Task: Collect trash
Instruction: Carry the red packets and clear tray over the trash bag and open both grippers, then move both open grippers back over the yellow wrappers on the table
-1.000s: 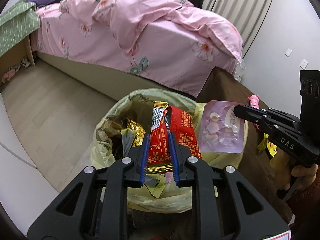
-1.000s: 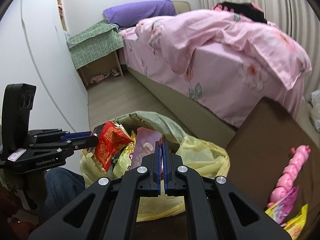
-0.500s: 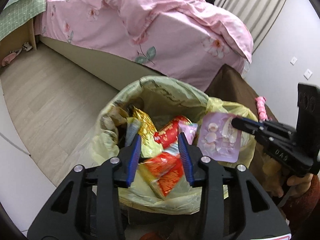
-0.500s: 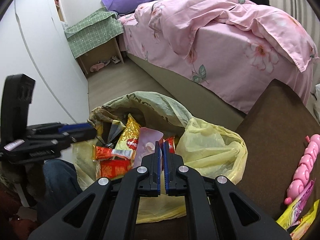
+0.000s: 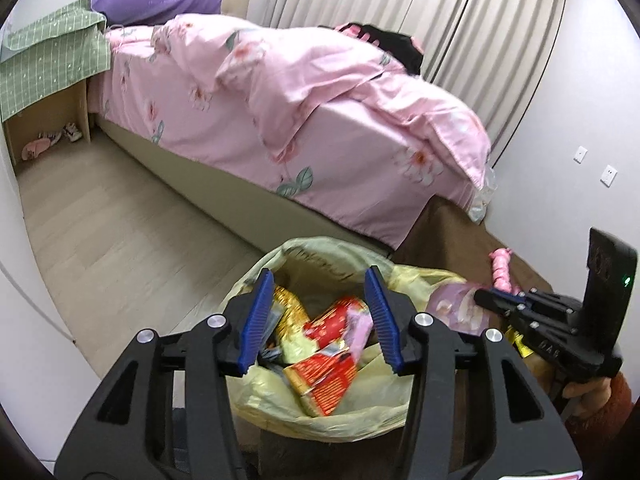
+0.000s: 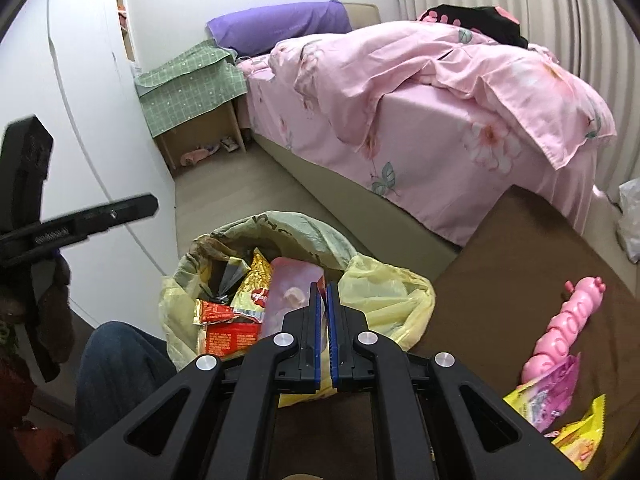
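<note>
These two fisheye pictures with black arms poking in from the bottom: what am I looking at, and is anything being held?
A person holds a hand-held claw in each hand, each carrying a camera looking along its fingers. In the left view, the left claw hangs over a yellow trash bag; its jaws are opening with nothing pressed between them, and the red wrapper lies in the bag. The right claw is shut on a pink plastic packet above the bag. On the brown table lie a pink toy and snack wrappers.
</note>
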`<state>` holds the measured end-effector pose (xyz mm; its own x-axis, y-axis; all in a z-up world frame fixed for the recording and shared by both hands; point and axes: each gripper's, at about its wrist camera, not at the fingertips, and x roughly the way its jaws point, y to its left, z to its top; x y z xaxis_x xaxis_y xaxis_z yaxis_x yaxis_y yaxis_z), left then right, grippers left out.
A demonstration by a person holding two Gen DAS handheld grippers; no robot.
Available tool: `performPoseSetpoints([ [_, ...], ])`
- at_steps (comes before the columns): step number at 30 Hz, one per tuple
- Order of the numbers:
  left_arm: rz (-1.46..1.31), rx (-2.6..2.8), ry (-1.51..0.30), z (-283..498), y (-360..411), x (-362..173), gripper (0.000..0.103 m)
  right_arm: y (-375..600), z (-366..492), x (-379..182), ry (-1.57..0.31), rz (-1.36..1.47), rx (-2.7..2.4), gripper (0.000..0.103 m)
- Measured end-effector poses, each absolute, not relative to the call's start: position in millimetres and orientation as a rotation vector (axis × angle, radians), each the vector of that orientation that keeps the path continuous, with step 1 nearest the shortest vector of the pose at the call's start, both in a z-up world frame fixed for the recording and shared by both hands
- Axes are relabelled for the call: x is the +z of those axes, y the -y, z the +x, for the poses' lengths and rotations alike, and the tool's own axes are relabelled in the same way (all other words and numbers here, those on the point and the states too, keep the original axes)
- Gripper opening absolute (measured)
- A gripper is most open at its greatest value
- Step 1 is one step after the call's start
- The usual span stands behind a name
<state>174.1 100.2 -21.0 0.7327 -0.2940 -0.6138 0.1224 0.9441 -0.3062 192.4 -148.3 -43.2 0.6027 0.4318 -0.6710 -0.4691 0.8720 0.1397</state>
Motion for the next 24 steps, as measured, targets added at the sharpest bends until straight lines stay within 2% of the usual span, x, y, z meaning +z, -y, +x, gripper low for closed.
performPoseSetpoints([
  [2, -0.260, -0.233, -0.699, 171, -97, -14, 0.045, 147, 193, -43, -0.753, -0.044, 0.540, 0.008],
  [4, -0.251, -0.234, -0.689, 167, -95, -7, 0.046, 143, 199, -45, -0.769, -0.026, 0.564, 0.021],
  [5, -0.246, -0.233, -0.686, 166, -95, -5, 0.046, 141, 202, -47, -0.779, -0.013, 0.575, 0.034],
  [6, -0.243, -0.232, -0.683, 164, -95, -3, 0.047, 138, 205, -49, -0.786, -0.001, 0.585, 0.040],
  [12, -0.243, -0.217, -0.681, 155, -104, 1, 0.049, 128, 209, -55, -0.791, -0.036, 0.573, 0.041],
  [19, -0.236, -0.253, -0.692, 156, -88, -5, 0.050, 182, 187, -40, -0.747, 0.021, 0.481, 0.043],
  [21, -0.224, -0.285, -0.703, 158, -75, -10, 0.053, 203, 177, -35, -0.735, 0.031, 0.449, 0.053],
  [24, -0.195, -0.359, -0.734, 161, -47, -19, 0.054, 236, 155, -34, -0.729, 0.024, 0.417, 0.055],
])
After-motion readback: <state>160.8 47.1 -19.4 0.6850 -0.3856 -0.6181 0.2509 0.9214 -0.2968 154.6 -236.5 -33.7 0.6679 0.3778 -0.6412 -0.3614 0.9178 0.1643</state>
